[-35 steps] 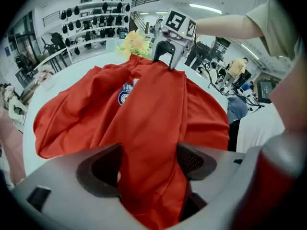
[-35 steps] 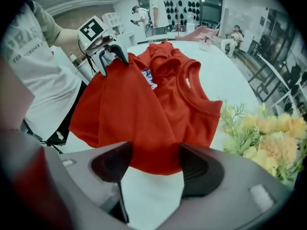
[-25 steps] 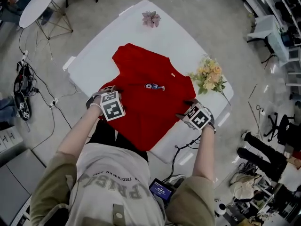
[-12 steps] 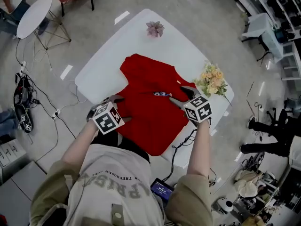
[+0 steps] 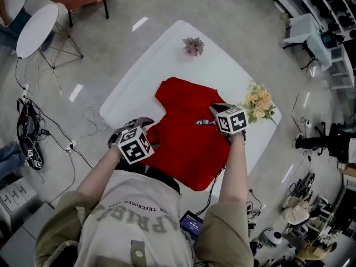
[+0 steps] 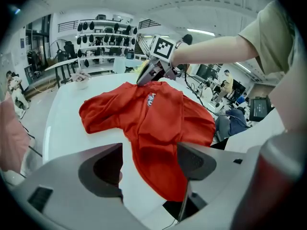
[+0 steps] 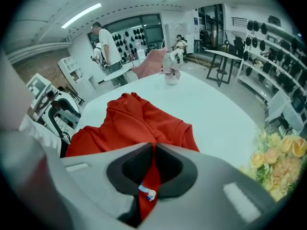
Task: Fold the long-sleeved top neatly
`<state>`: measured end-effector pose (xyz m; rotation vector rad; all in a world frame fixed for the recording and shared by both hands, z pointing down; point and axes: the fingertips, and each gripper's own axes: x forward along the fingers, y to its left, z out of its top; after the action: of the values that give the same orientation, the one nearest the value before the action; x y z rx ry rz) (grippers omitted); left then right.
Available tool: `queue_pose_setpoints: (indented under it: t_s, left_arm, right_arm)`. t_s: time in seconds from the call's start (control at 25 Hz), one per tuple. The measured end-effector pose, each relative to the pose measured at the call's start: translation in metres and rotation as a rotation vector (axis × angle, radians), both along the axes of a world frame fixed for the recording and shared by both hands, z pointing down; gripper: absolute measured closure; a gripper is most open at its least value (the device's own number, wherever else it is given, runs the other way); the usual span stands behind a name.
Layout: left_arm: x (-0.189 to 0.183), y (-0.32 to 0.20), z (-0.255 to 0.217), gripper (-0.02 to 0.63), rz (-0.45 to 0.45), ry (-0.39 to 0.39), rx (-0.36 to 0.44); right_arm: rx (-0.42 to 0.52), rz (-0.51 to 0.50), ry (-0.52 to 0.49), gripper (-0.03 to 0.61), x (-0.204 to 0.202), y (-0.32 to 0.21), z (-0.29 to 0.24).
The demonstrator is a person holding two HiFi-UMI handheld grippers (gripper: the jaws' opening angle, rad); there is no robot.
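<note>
– Grip check, right gripper (image 7: 152,150)?
– Jaws have just been closing. They're pinched on a fold of the red long-sleeved top (image 7: 129,123), w/ its small blue-and-white badge (image 7: 146,191) right in the nip.
– And the left gripper (image 6: 148,164)?
– Jaws apart, nothing clamped. Red cloth shows btwn them but looks to lie below the pads. Can't say for sure they're clear of it.
– Where's the top?
– On the white table (image 5: 222,71), bunched, not flat. Its near edge hangs over the table's side toward the person. The right gripper sits over the middle of the cloth, the left gripper by its near left edge.
– Anything else on there?
– Yellow flower bunch (image 5: 258,104) at the table's right edge, just beside the top. Pink flower (image 5: 193,46) at the far end, well apart from it.
</note>
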<state>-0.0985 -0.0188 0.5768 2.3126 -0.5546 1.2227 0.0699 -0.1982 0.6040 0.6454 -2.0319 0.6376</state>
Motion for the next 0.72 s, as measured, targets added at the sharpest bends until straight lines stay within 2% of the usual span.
queue_pose_setpoints:
  t_s: [0.04,0.12,0.28,0.4,0.48,0.56,0.72]
  left_arm:
    - [-0.002,-0.002,0.000,0.261,0.012,-0.002,0.005]
    - [-0.006,-0.009,0.000,0.261,0.028,-0.002,0.022]
    - [-0.010,-0.024,-0.003,0.262,0.043,-0.003,0.062]
    - [-0.012,-0.028,-0.003,0.262,0.042,-0.002,0.064]
    - [-0.012,-0.029,-0.002,0.262,0.031,0.003,0.059]
    - [-0.013,-0.030,0.001,0.262,0.013,0.004,0.052]
    - [-0.005,-0.028,0.003,0.262,-0.012,0.004,0.047]
  right_arm:
    - [0.027,0.006,-0.004,0.571,-0.001,0.000,-0.006]
    - [0.124,-0.024,-0.014,0.571,-0.004,0.002,-0.026]
    - [0.389,-0.204,-0.049,0.571,-0.025,0.033,-0.087]
    - [0.484,-0.317,-0.011,0.572,-0.030,0.077,-0.115]
    - [0.506,-0.407,0.068,0.571,-0.026,0.111,-0.115]
    - [0.481,-0.472,0.135,0.571,-0.018,0.142,-0.098]
    - [0.335,-0.439,0.152,0.571,0.005,0.175,-0.044]
